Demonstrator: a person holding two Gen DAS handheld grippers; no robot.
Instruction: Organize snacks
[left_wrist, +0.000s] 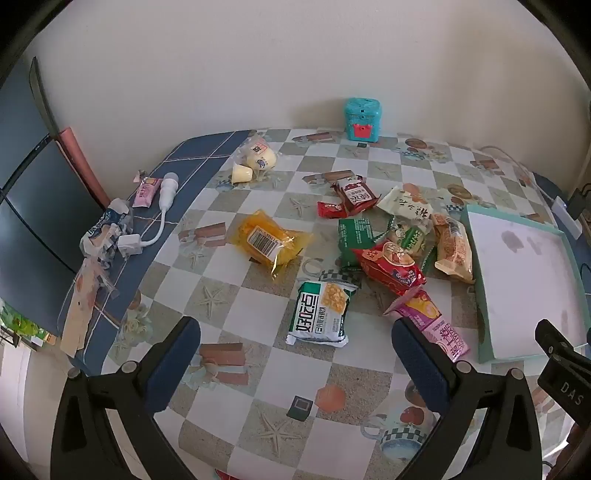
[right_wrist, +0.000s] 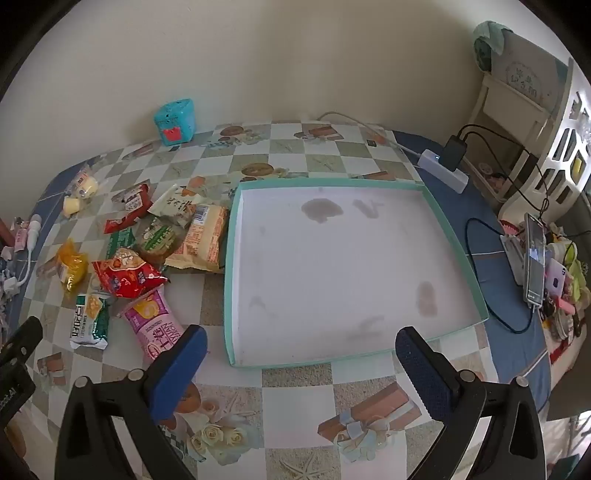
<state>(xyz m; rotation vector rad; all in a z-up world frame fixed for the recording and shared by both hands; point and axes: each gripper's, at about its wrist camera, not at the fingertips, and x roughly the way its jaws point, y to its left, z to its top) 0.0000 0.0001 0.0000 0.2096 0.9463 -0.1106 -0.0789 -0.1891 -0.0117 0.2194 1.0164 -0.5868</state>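
Left wrist view: the left gripper stands spread wide at the bottom of the frame, its blue textured pads holding nothing, above a glossy checked tablecloth printed with starfish and gift boxes. Just ahead of the gap, at lower centre, lies a flat green-and-white corn snack packet. A crinkly clear bag of yellow snack with a barcode label sits left of centre, apart from the rest. Right of centre is a loose heap of wrappers: a red foil packet, a dark green packet partly under it, a tan cracker pack and a pink-purple packet, which touches the right pad's edge in the picture. The shallow mint-rimmed box, white inside and stained, fills the right edge. A teal cube-shaped container stands against the wall at top centre. Small pale jelly cups lie upper left, and a white cable plug beside them.

Right wrist view: the right gripper is likewise spread and holds nothing, low in the frame before the box's near rim. The snack heap lies left of the box, the tan pack touching its left wall; the pink packet sits just beside the left pad. A white power strip and a phone occupy the right side.
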